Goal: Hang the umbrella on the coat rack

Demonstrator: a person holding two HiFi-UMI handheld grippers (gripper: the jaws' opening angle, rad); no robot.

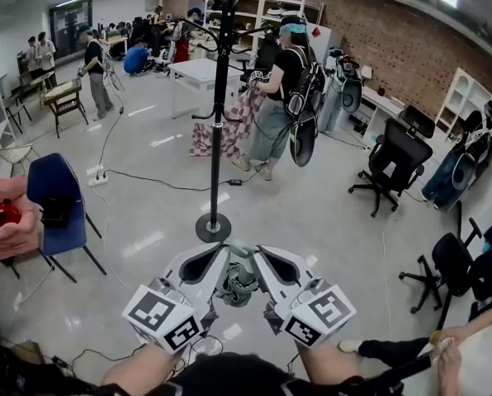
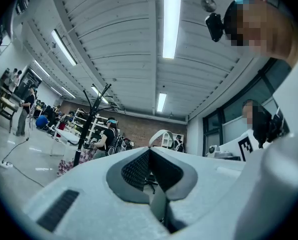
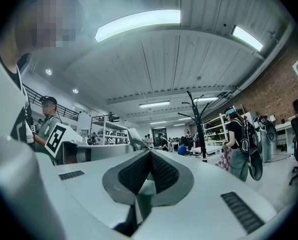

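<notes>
Umbrella (image 1: 239, 284): a small bundle of grey-green fabric, crumpled into dark folds. It sits low and near, tucked between the two gripper bodies. What carries it cannot be made out.

Left gripper (image 1: 227, 249): white moulded plastic with a marker cube at the rear and dark ribbed pads (image 2: 137, 170). The jaws are closed tip to tip, with nothing seen pinched between the pads.

Right gripper (image 1: 256, 249): the same build. Its jaws are also pressed together at the tips, and its pads (image 3: 164, 173) are bare.

Coat rack (image 1: 219, 97): a slim black metal pole on a round disc base, with curved hooks branching at the top. It stands upright on the floor beyond the grippers, well apart from the umbrella.

Floor (image 1: 328, 213): smooth, pale grey and glossy.

Blue chair (image 1: 58, 195): a fabric seat on thin black legs, at near left.

Office chair (image 1: 397, 162): black, on a wheeled base, at right.

Brick wall (image 1: 395, 48): red-brown, at far right.

Person with backpack (image 1: 283, 89): stands just beyond the rack, beside a checked cloth (image 1: 234, 126).
</notes>
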